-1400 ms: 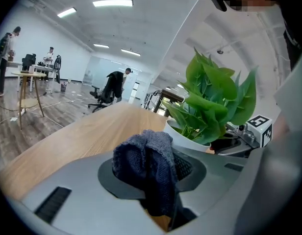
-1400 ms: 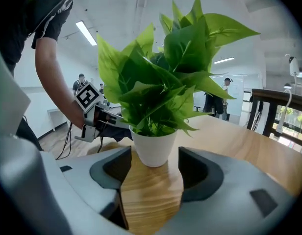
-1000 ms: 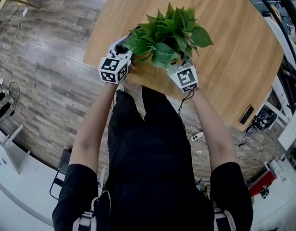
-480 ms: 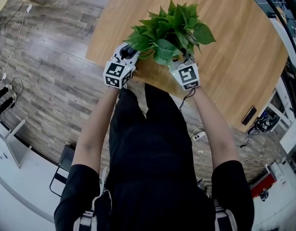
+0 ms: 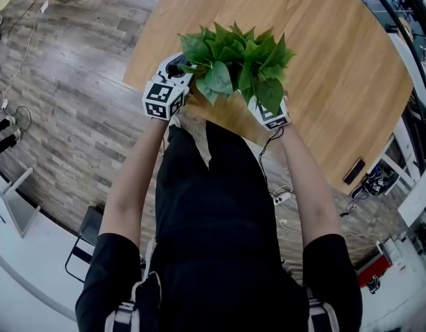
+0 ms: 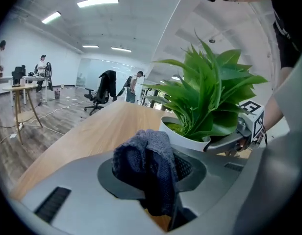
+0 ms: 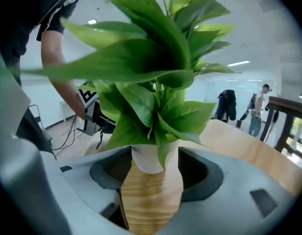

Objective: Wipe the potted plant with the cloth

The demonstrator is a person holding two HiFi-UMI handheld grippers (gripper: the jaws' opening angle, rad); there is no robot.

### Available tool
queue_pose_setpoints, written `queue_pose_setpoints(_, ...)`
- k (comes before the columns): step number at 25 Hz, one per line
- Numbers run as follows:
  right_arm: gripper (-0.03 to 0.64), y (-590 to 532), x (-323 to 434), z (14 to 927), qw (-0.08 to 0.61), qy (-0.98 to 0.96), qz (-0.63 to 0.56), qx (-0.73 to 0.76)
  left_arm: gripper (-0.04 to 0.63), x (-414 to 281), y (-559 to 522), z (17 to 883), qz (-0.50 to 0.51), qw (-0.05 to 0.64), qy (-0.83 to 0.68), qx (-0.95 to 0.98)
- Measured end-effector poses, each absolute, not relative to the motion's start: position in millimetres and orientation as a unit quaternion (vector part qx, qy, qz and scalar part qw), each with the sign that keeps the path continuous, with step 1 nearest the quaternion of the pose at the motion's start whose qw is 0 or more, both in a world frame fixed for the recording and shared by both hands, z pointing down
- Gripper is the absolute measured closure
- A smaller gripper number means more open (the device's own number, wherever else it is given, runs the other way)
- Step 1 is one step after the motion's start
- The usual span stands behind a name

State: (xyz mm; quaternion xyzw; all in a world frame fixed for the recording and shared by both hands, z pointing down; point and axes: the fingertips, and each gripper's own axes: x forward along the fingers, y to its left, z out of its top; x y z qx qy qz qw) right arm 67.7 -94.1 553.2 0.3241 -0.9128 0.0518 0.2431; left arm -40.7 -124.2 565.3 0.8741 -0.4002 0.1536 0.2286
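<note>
Left tongs (image 6: pixel 153 169) pinch the dark cloth (image 6: pixel 141 155); right tongs (image 7: pixel 153 166), half-spread, grip the white pot (image 7: pixel 147 161) (leaves (image 5: pixel 234 64) hide it from overhead).

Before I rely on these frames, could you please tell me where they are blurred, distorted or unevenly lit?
Head view: wide-angle distortion bends the floor planks; even light, plant sharp. Left gripper view: dark rounded corners, a glaring ceiling light, cloth crisp. Right gripper view: the nearest leaves are soft, the pot is clearer, background washed pale.
</note>
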Motion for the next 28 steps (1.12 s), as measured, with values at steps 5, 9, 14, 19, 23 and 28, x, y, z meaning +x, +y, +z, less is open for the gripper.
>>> queue_pose_setpoints(5,0.341,-99,55,555,0.249,-0.920,0.039,0.299,0.460,-34,-130,567,0.157,0.222,-0.400,0.875)
queue_pose_setpoints(9,0.342,-98,55,557,0.238,-0.920,0.053,0.307,0.460,-33,-119,568,0.158,0.222,-0.390,0.880)
queue_pose_setpoints(14,0.342,-102,52,558,0.234,-0.922,0.056,0.304,0.460,-31,-102,570,0.159,0.227,-0.378,0.884)
queue_pose_setpoints(19,0.342,-101,52,558,0.236,-0.921,0.055,0.304,0.460,-32,-97,572,0.167,0.223,-0.371,0.886)
queue_pose_setpoints(23,0.342,-82,45,558,0.245,-0.929,0.038,0.277,0.460,-40,-103,571,0.167,0.221,-0.385,0.881)
queue_pose_setpoints(28,0.342,-83,54,558,0.235,-0.923,0.061,0.298,0.460,-46,-106,572,0.171,0.220,-0.388,0.879)
